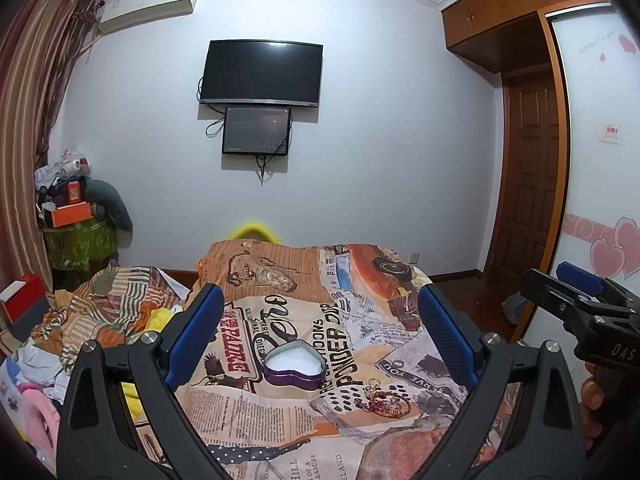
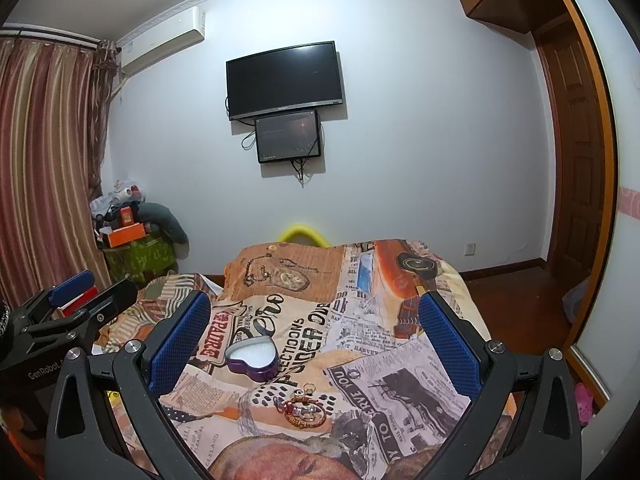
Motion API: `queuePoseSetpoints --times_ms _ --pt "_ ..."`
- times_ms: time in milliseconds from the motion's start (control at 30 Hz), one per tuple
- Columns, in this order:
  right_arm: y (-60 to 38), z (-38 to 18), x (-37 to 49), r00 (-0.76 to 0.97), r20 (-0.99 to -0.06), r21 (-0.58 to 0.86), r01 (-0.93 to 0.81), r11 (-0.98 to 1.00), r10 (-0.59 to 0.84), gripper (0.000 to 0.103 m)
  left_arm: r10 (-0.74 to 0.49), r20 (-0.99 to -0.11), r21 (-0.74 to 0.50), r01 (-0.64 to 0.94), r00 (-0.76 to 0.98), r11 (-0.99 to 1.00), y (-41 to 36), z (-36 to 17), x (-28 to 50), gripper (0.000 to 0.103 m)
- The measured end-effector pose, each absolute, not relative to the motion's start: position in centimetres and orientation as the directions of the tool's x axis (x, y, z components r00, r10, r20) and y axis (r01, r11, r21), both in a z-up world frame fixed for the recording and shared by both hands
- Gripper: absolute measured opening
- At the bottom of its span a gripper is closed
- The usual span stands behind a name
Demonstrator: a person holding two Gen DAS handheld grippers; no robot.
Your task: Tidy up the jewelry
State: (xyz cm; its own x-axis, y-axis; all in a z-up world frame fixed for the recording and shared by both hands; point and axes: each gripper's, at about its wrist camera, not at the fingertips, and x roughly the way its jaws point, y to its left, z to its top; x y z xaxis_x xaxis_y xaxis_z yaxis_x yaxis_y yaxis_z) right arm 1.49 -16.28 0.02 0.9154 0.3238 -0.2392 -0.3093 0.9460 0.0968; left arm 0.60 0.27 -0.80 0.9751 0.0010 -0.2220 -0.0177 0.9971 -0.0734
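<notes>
Left wrist view: the left gripper [image 1: 320, 332] hangs over a bed [image 1: 280, 432] spread with a newspaper-print cover, its blue fingers [image 1: 196, 332] spread wide with nothing between them.
Jewelry: a tangle of bracelets [image 1: 384, 400], red-beaded and gold, lies on the cover, just right of a heart-shaped purple tin [image 1: 294, 364] that is open and white inside.
Step in hand: likely the first pick; a low approach and one loop pinched at its edge should keep the pieces from dragging together.
Neighbour: the right gripper [image 1: 576, 300] sits off to the right, a hand [image 1: 592, 400] behind it.
Surroundings: clothes heaped at left, a wall television [image 1: 262, 74], a wardrobe door; none blocks the reach.

Right wrist view: the right gripper [image 2: 316, 340] also stands fully spread and empty, fingers [image 2: 448, 344] flanking the cover.
Jewelry: the bracelets [image 2: 304, 412] lie near the middle, the tin [image 2: 252, 358] just beyond them, a small ring [image 2: 354, 374] apart to the right.
Obstacles: soft, creased bedding may let thin chains sink; the left gripper [image 2: 80, 304] hovers well to the left.
</notes>
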Motion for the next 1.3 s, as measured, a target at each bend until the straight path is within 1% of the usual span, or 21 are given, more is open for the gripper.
queuePoseSetpoints --times_ms 1300 --pt "-16.45 -0.06 1.54 0.912 -0.253 0.101 -0.308 0.946 0.324 0.103 0.001 -0.243 -0.070 -0.019 0.970 0.997 0.11 -1.50 1.08 0.098"
